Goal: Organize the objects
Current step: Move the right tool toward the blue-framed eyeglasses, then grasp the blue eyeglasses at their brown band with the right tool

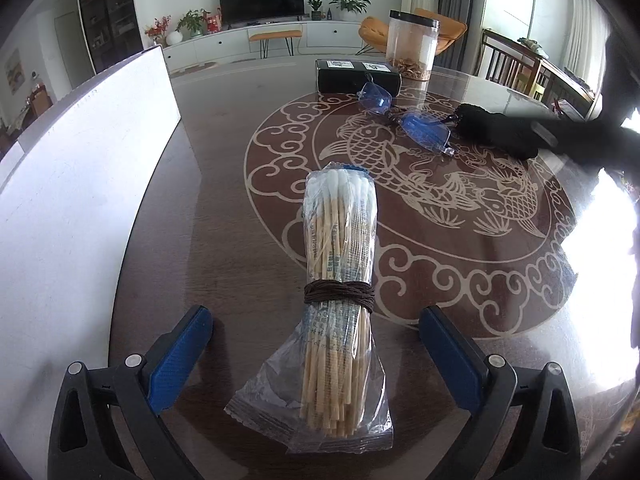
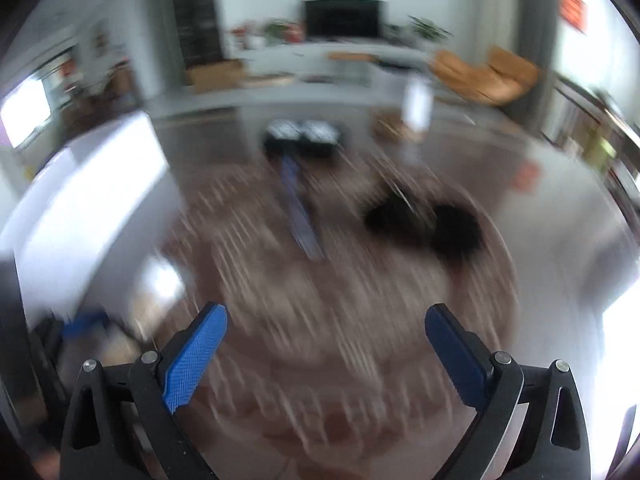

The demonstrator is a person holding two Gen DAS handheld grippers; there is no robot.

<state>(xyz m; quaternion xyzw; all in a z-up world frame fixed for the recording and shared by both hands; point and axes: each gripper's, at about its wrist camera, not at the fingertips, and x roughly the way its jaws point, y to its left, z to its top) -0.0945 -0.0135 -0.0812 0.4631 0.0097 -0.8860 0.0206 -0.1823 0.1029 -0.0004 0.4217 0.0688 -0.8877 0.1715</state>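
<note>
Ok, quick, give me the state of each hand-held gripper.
Left hand-held gripper: open, empty, jaws either side of the cotton swab pack.
Right hand-held gripper: open, empty, view blurred.

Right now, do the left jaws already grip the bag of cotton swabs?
No, the bag of cotton swabs lies on the table between the open jaws, untouched.
</note>
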